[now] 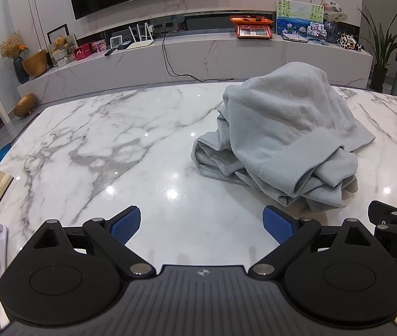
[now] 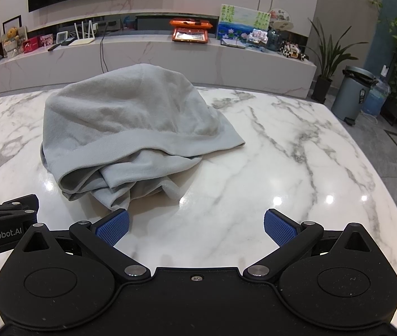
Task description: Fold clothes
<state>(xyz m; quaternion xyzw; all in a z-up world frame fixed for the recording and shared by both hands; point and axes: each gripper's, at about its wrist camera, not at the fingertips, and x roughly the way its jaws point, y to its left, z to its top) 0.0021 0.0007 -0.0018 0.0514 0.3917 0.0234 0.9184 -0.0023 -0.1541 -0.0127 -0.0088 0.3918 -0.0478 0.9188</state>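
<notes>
Left wrist view: left gripper (image 1: 201,225) low over the marble table (image 1: 100,145), blue pads wide apart, nothing between them. The grey garment (image 1: 279,137) lies in a crumpled heap ahead and to the right of the jaws, resting on the table and not folded flat. Its ribbed hem band (image 1: 282,168) runs diagonally down toward the right pad; the nearest loose edge sits just ahead of that pad, apart from it. The heap's bulk rises further off, and its left skirt spreads toward the jaw centreline. Part of the other tool shows at the right edge.

Right wrist view: right gripper (image 2: 195,226) also low over the table, pads spread wide, empty. The garment (image 2: 131,117) lies ahead and to the left of these jaws. Its nearest fold comes down right beside the left pad; touching or just short, cannot tell. The hem band (image 2: 120,151) crosses the heap roughly side to side, ending in a flat corner out to the right.

Judgement: the heap lies between the two tools, the right one slightly nearer its front edge.
</notes>
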